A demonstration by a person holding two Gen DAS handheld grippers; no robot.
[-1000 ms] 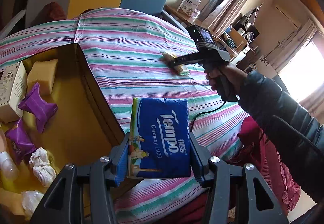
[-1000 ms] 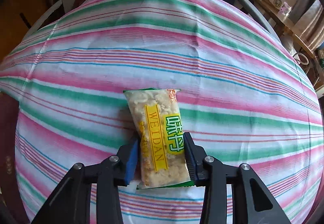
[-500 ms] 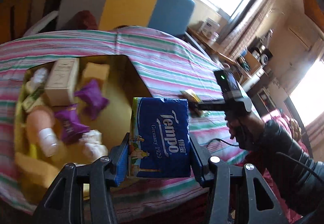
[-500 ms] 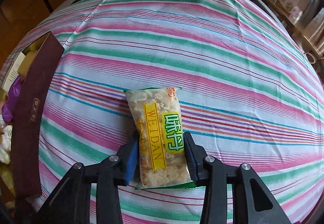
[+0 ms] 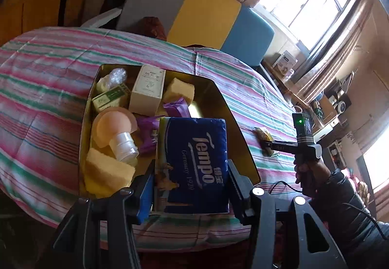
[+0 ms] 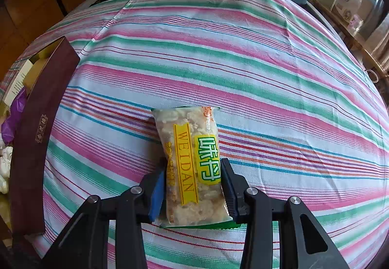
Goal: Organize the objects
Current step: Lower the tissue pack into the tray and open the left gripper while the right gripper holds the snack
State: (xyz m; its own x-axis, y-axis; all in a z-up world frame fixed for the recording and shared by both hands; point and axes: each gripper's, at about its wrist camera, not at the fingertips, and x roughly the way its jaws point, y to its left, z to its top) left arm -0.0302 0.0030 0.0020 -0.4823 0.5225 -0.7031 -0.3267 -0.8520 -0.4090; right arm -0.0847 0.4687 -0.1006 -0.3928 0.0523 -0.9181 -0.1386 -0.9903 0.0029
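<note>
A blue Tempo tissue pack (image 5: 194, 159) is clamped in my left gripper (image 5: 189, 183), held above the near right part of the open box (image 5: 243, 147), which has a gold inside and dark brown walls. Inside lie a white carton (image 5: 148, 91), yellow sponges (image 5: 107, 171), purple wrappers (image 5: 176, 107) and a peach bottle (image 5: 114, 128). My right gripper (image 6: 192, 183) is shut on a clear snack packet (image 6: 189, 147) with a yellow and green label, low over the striped cloth. The box wall (image 6: 31, 137) lies to its left. In the left wrist view the right gripper (image 5: 267, 145) sits right of the box.
The striped tablecloth (image 6: 243, 62) covers a round table. A grey, yellow and blue seat back (image 5: 201, 16) stands behind it. A dark-sleeved arm (image 5: 340, 196) with a cable holds the right gripper. Shelves with small items (image 5: 335, 103) line the right wall under the windows.
My left gripper has swung left with the tissue pack until the box's whole inside shows under it. The right gripper has carried the snack packet left, bringing the box wall into its view.
</note>
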